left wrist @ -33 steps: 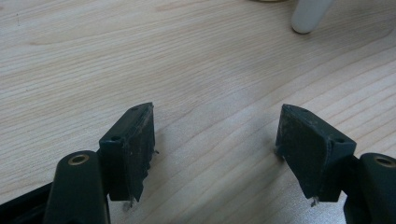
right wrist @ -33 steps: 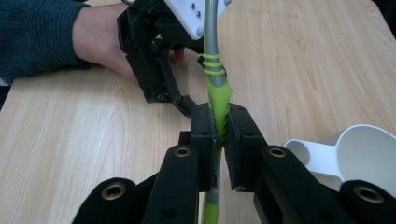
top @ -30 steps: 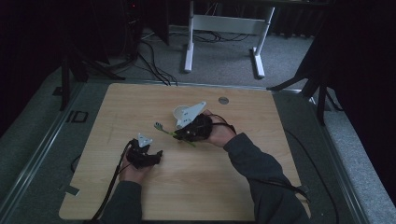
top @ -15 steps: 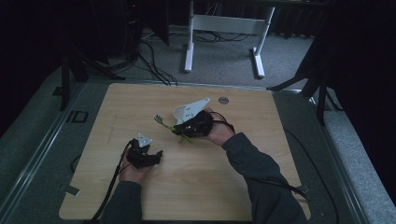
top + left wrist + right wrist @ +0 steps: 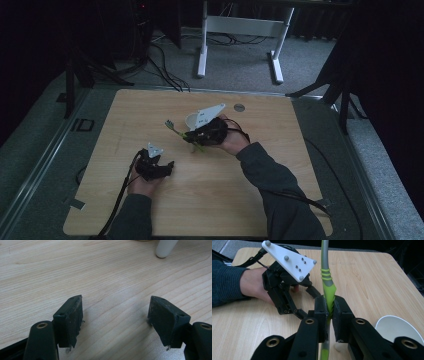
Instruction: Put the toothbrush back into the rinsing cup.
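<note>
High view, table: a light wooden table [image 5: 280, 200] with rounded corners carries everything; a small round grey disc [image 5: 239, 107] lies near its far edge.
High view, right gripper: the right gripper [image 5: 192, 136] hovers around the middle of the table, somewhat toward the far edge, with the grey three-cornered plate on top; it pinches a toothbrush [image 5: 176, 129] whose green and grey handle slants toward the far left corner, bristle end farthest out.
High view, cup: a white cup [image 5: 192, 120] stands just beside the right gripper, on its far side.
High view, left gripper: the left gripper [image 5: 169, 165] rests in the person's left hand [image 5: 142, 186] closer to the near edge, left of the middle, well apart from the toothbrush.
Left gripper view, tongs: the jaws stand spread wide with only bare wood grain between them, nothing touching the pads [image 5: 72, 317].
Left gripper view, far edge: the rounded white foot of an object [image 5: 165, 248] stands on the wood ahead.
Right gripper view, tongs: the jaws are pressed together on the toothbrush's [image 5: 328, 290] green ribbed grip; its grey neck rises straight up.
Right gripper view, surroundings: the left gripper [image 5: 310, 290] and hand lie on the table beyond, and the white cup's [image 5: 397, 327] rim shows at lower right.
</note>
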Demonstrator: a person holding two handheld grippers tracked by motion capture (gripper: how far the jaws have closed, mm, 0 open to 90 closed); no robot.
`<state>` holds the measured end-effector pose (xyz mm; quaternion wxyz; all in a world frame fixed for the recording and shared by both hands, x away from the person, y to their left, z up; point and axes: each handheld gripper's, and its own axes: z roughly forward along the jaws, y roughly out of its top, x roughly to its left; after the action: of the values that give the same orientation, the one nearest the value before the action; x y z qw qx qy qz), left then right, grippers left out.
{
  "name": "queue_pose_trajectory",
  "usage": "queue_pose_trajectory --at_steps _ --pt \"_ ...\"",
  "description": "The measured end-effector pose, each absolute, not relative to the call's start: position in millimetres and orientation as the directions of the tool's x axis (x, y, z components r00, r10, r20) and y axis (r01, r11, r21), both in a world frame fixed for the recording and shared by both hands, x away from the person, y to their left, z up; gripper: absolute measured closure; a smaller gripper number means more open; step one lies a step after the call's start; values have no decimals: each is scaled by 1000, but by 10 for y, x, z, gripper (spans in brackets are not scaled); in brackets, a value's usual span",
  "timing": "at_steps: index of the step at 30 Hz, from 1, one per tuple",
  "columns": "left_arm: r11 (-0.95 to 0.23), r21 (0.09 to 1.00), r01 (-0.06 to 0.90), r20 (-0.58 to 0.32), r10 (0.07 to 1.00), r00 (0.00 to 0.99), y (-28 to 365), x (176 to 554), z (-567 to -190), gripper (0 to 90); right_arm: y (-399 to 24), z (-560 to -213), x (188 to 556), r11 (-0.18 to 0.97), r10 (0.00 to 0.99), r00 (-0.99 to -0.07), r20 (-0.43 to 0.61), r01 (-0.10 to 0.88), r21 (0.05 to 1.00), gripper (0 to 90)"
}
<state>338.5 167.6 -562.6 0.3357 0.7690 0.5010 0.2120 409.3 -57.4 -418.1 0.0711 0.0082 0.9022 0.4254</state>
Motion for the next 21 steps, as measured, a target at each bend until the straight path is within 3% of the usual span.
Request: queue_pose_trajectory --at_steps 21 --pt "-273 729 628 -11 913 408 1675 3385 -5625 293 -567 -4166 4097 580 105 -988 -111 -30 814 825"
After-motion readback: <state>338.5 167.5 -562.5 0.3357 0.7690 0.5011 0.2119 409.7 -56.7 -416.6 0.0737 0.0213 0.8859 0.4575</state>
